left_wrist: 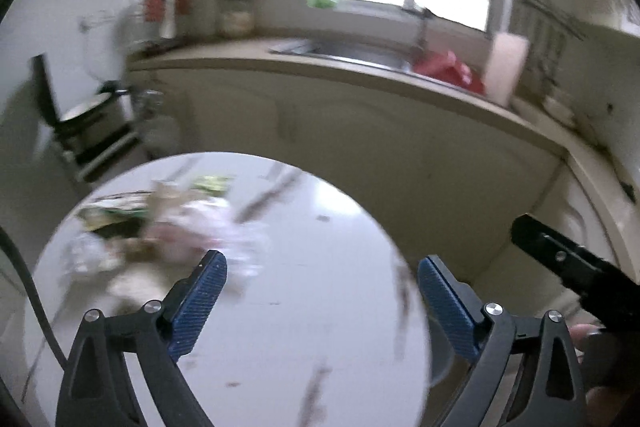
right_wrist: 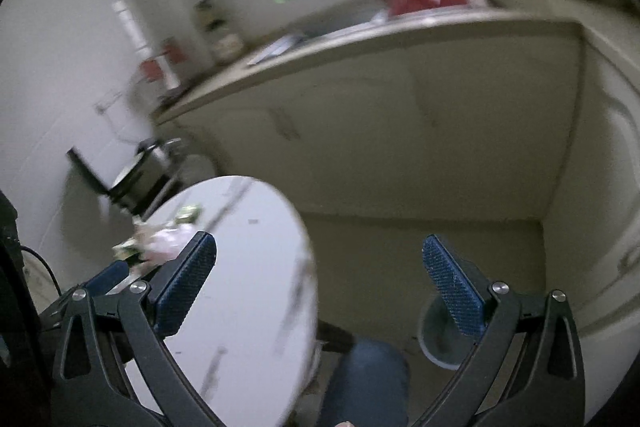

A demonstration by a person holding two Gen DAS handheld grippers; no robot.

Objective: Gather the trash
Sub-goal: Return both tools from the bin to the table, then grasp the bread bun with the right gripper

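Both jaws gape empty: left gripper (left_wrist: 322, 293) hangs over the table (left_wrist: 320, 307), aimed toward the trash (left_wrist: 176, 231) heaped at its far left edge; right gripper (right_wrist: 320, 281) waits off the table's side, above the floor (right_wrist: 380, 247).

The round bench (left_wrist: 280, 307) looks glossy white, smooth and marble-veined; the trash (left_wrist: 172, 227) on it seems crumpled paper and plastic (too blurred to be sure); the sink (left_wrist: 352, 53) is shiny metal
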